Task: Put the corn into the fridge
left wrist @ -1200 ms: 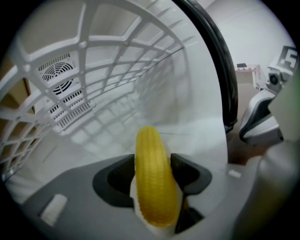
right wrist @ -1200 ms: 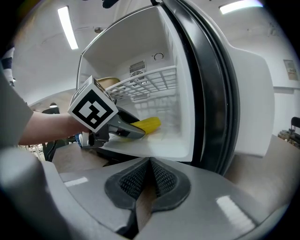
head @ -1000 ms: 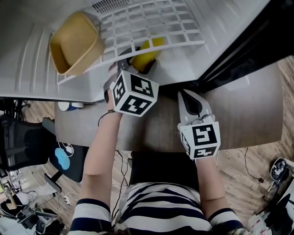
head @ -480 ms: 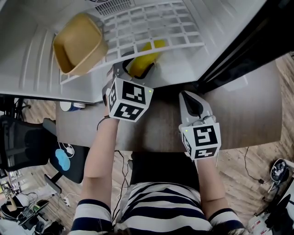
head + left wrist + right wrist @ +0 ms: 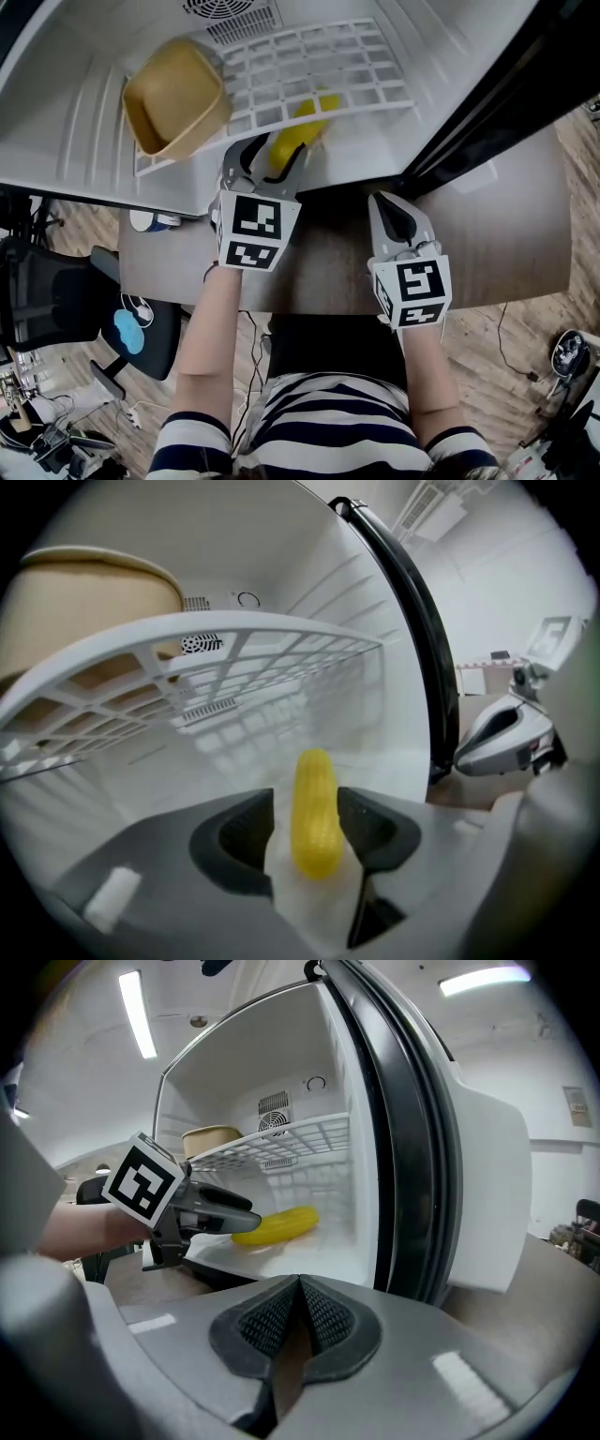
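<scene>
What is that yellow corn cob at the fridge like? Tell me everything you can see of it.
The corn is one bright yellow cob without husk, with fine rows of kernels and a rounded tip; it looks glossy, perhaps plastic. It lies on its side on the white floor of the fridge, below the white wire shelf, tip pointing inward. Its near end sits between the parted jaws of the left gripper, a gap showing on one side, so it seems to rest there rather than be clamped.

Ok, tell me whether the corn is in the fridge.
In: the corn lies on the fridge floor beneath the wire shelf, left gripper open around it.
</scene>
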`<state>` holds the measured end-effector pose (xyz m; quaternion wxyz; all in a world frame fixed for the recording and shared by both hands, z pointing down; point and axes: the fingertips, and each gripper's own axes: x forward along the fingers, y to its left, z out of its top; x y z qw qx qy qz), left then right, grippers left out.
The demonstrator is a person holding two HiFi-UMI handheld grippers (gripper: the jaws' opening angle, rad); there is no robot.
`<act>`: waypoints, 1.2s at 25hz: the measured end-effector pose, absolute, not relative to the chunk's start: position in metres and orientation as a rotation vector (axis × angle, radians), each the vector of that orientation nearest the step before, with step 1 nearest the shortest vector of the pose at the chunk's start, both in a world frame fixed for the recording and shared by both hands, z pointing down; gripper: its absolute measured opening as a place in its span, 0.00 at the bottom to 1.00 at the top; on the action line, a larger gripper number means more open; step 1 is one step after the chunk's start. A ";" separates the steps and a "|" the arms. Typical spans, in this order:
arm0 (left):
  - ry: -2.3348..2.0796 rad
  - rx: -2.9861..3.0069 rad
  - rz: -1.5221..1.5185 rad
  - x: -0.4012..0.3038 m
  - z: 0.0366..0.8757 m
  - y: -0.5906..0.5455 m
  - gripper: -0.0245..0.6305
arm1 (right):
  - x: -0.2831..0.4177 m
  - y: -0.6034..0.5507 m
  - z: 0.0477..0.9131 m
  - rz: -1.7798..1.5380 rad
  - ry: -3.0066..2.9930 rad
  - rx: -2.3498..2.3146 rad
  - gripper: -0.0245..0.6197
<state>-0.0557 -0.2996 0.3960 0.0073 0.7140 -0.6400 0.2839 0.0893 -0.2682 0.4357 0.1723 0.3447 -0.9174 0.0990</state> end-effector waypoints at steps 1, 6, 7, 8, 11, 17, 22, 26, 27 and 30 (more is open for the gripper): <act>-2.005 2.224 0.865 -0.057 0.395 -0.296 0.04 | 0.090 -0.268 0.434 0.278 -2.605 0.981 0.03; -2.040 2.160 0.755 -0.065 0.390 -0.278 0.04 | 0.092 -0.267 0.426 0.272 -2.609 0.992 0.03; -2.047 2.147 0.729 -0.067 0.389 -0.274 0.04 | 0.092 -0.267 0.424 0.268 -2.611 0.994 0.03; -2.052 2.135 0.698 -0.068 0.387 -0.269 0.04 | 0.093 -0.266 0.422 0.263 -2.611 0.997 0.03; -2.043 2.096 0.585 -0.068 0.383 -0.255 0.04 | 0.096 -0.265 0.416 0.252 -2.611 1.004 0.03; -2.006 2.040 0.427 -0.072 0.381 -0.229 0.04 | 0.101 -0.261 0.409 0.240 -2.607 1.012 0.03; -1.984 1.994 0.338 -0.072 0.383 -0.208 0.04 | 0.106 -0.255 0.406 0.251 -2.598 1.014 0.03; -1.971 1.954 0.299 -0.074 0.384 -0.193 0.04 | 0.110 -0.251 0.405 0.272 -2.585 1.013 0.03; -1.976 1.942 0.290 -0.075 0.384 -0.189 0.04 | 0.110 -0.250 0.404 0.276 -2.585 1.011 0.03; -2.009 1.910 0.314 -0.077 0.384 -0.179 0.04 | 0.111 -0.247 0.401 0.274 -2.585 1.005 0.03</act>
